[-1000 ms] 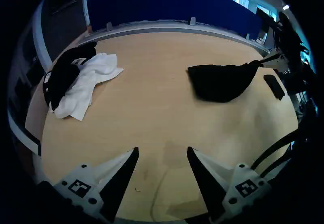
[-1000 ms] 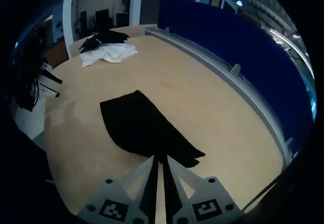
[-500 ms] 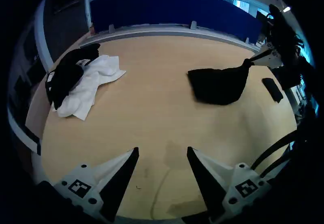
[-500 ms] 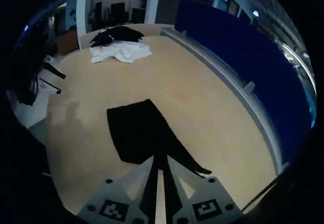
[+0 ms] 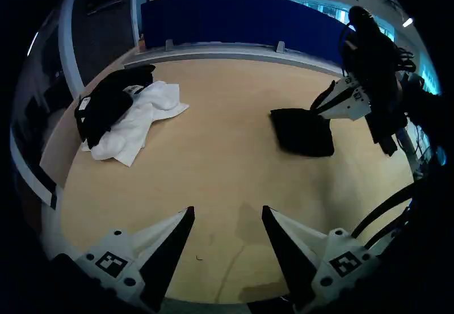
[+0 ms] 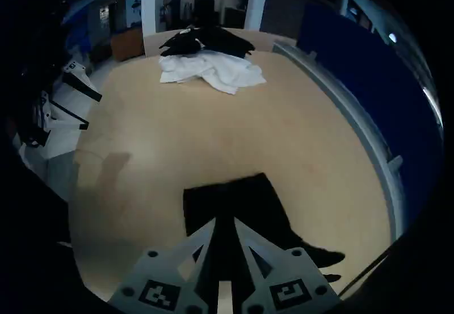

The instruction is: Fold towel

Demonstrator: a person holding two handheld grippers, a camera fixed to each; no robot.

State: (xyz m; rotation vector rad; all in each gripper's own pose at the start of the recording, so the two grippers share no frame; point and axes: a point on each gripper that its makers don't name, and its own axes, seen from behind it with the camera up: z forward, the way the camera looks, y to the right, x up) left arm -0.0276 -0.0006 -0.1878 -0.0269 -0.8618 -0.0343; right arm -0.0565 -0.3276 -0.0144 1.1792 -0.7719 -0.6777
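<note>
Black towel (image 6: 228,196) on wooden table (image 5: 221,143), clamped in right claw (image 6: 225,222); left claw (image 5: 227,210) apart

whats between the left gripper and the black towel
Bare wooden tabletop lies between the left gripper and the black towel, as the left gripper view shows.

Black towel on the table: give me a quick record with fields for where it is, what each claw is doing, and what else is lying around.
Towel: black towel bunched on the wooden table, one edge lifted
Right: right claw closed on the towel's raised edge
Left: left claw open, holding nothing, over bare table, well apart from the towel
Other items: white cloth and black cloth heaped together, away from the towel
Backdrop: blue partition along the table's far edge
</note>
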